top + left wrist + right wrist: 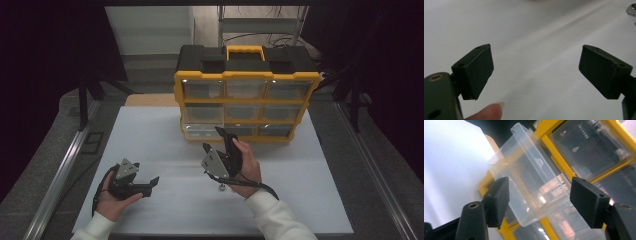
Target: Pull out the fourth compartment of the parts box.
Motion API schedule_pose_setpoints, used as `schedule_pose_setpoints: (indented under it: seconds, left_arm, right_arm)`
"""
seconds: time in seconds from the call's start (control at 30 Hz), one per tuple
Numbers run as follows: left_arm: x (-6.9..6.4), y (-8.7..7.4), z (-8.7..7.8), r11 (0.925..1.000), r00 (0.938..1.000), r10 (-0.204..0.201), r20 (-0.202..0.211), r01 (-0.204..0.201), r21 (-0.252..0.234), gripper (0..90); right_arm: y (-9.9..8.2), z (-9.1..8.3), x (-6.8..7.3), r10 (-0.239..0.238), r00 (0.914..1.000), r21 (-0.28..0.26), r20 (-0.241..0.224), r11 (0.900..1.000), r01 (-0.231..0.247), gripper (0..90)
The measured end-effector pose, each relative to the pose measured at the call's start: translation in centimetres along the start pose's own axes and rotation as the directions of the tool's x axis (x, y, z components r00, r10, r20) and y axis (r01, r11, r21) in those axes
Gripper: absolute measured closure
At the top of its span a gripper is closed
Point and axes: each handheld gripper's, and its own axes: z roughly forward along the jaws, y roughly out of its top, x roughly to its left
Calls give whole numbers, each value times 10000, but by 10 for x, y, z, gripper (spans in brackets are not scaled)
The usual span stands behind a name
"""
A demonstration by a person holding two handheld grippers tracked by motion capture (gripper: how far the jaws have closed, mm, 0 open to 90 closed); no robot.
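A yellow and black organizer (pixel 245 100) with clear drawers stands at the back of the white table (pixel 150 135). Its bottom left clear drawer (pixel 199 132) is pulled partway out; in the right gripper view the drawer (pixel 531 177) juts from the yellow frame (pixel 554 152). My right gripper (pixel 213 138) is just in front of that drawer, held upright in the person's hand. Its jaws stand apart on either side of the drawer's front (pixel 541 197), and the pads do not press on it. My left gripper (pixel 151 185) rests low on the table at the front left, open (pixel 536 72) over bare white surface.
A small metal part (pixel 220 188) lies on the table under the right hand, and the same small metal part (pixel 631 9) shows far off in the left gripper view. Metal rails (pixel 65 165) run along both sides of the table. A fingertip (pixel 489 113) shows beside the left jaw.
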Motion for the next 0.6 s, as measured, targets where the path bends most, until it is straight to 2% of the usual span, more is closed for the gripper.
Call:
schedule_pose_setpoints:
  seconds: [0.03,0.1,0.13,0.2,0.23,0.3,0.4,0.43,0.47,0.5,0.53,0.57,0.6]
  left_arm:
    - [0,0,0,10000,10000,5,-5,-5,-12,133]
    - [0,0,0,10000,10000,9,-8,-9,-18,133]
    - [0,0,0,10000,10000,11,-9,-11,-19,133]
    - [0,0,0,10000,10000,4,-7,-4,-20,133]
    - [0,0,0,10000,10000,0,-8,0,-20,133]
    - [0,0,0,10000,10000,-14,-7,14,-20,133]
    - [1,0,0,10000,10000,-22,-13,22,-34,133]
    - [1,0,0,10000,10000,-17,-10,17,-36,133]
    - [1,0,0,10000,10000,-17,-10,17,-36,132]
    - [0,0,0,10000,10000,-15,-9,15,-36,133]
    - [0,0,0,10000,10000,-13,-13,13,-23,133]
    - [0,0,0,10000,10000,-11,-12,11,-22,133]
    - [0,1,0,10000,10000,13,-18,-13,4,133]
  right_arm:
    - [-2,-2,-3,518,9983,17,-274,9987,-518,301]
    - [-3,-3,-4,694,9970,31,-330,9976,-693,298]
    - [-4,-4,-6,928,9947,38,-445,9957,-927,292]
    - [-7,-6,-10,1362,9883,116,-688,9907,-1357,286]
    - [-9,-8,-13,1679,9819,233,-876,9858,-1665,275]
    - [-10,-8,-14,1795,9790,267,-962,9837,-1778,267]
    - [-14,-11,-19,2317,9633,435,-1356,9727,-2279,255]
    - [-18,-12,-21,2582,9538,542,-1535,9660,-2528,253]
    - [-19,-13,-21,2713,9490,571,-1608,9624,-2654,253]
    - [-21,-13,-22,2926,9407,620,-1717,9562,-2861,252]
    - [-21,-13,-22,2926,9407,620,-1717,9562,-2861,252]
    - [-24,-15,-25,3319,9235,779,-1921,9432,-3228,249]
    - [-25,-16,-25,3456,9167,822,-2007,9384,-3357,247]
